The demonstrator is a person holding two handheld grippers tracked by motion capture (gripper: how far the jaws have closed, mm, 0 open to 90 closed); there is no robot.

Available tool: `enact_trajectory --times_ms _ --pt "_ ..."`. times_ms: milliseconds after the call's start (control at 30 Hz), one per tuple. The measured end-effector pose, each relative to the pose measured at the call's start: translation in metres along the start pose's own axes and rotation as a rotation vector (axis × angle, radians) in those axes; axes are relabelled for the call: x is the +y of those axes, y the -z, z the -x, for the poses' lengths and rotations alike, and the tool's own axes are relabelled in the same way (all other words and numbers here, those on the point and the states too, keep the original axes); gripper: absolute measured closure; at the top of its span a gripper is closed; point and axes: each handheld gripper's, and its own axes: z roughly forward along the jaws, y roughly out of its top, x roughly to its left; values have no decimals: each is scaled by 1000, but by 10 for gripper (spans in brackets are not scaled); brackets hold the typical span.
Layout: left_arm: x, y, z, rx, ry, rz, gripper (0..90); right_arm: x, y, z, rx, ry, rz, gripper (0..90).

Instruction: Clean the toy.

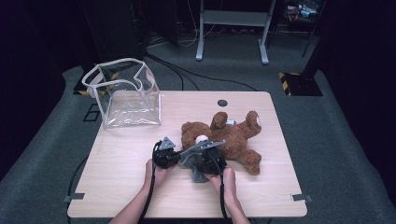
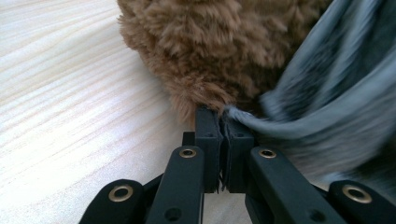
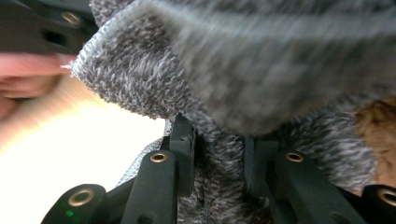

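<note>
Both grippers are working a grey knit garment at the head end of the teddy bear, which lies on its back right of centre on the table. Left gripper: jaws essentially closed, pinching a thin edge of the grey knit right against the bear's brown fur. Right gripper: jaws part-closed, with a thicker bunch of the same knit clamped between the pads. Likely reason for 2 grips: each holds one side of the garment's opening so it can be spread and drawn over the head; my read, not confirmed. In the high view the 2 grippers sit side by side, left and right, just at the bear's head, hands close together. Bear's long axis runs roughly left-right across the table, slightly diagonal: head toward the grippers at left, legs pointing right and away. Muzzle faces up. Garment orientation is hard to call, too blurred and close. A clear plastic bag stands open at the far left corner, well apart from the bear and untouched.
</note>
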Motion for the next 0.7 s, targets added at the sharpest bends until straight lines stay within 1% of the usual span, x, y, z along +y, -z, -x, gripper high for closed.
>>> enact_trajectory --times_ms 33,67,100,200,233,267,300,333,400,433,467,533,567,600,633,700 --pt "0 0 0 5 0 2 863 0 4 1 2 2 17 698" --pt "0 -1 1 3 1 -4 862 1 10 1 13 -2 34 698" --pt "0 -1 1 10 -2 -6 853 1 16 3 17 5 50 698" --pt "0 -2 1 9 7 -10 800 3 36 7 25 10 111 697" --pt "1 -2 1 11 11 -12 760 4 42 8 26 -3 131 698" --pt "1 -2 0 13 16 -8 713 6 48 10 18 1 151 698" --pt "1 -2 0 22 31 -9 674 7 54 12 12 -6 160 698" --pt "1 -2 0 33 25 -7 634 8 60 14 7 -10 175 698" --pt "1 -2 -1 61 15 -16 516 10 69 19 -6 -14 198 698" --pt "1 -1 -1 73 16 -20 464 11 74 21 -10 -21 204 698" --pt "2 1 -1 80 25 -9 414 12 78 24 -19 -19 215 699" --pt "7 8 2 104 10 23 351 13 86 27 -31 -24 236 699" --pt "10 10 3 104 -3 27 320 14 90 30 -39 -28 246 699" --pt "15 13 6 108 -14 44 304 14 93 31 -46 -25 253 699" --pt "21 16 9 115 -39 55 286 15 96 33 -52 -27 268 699" --pt "35 20 17 113 -71 87 267 17 102 35 -63 -31 290 700"
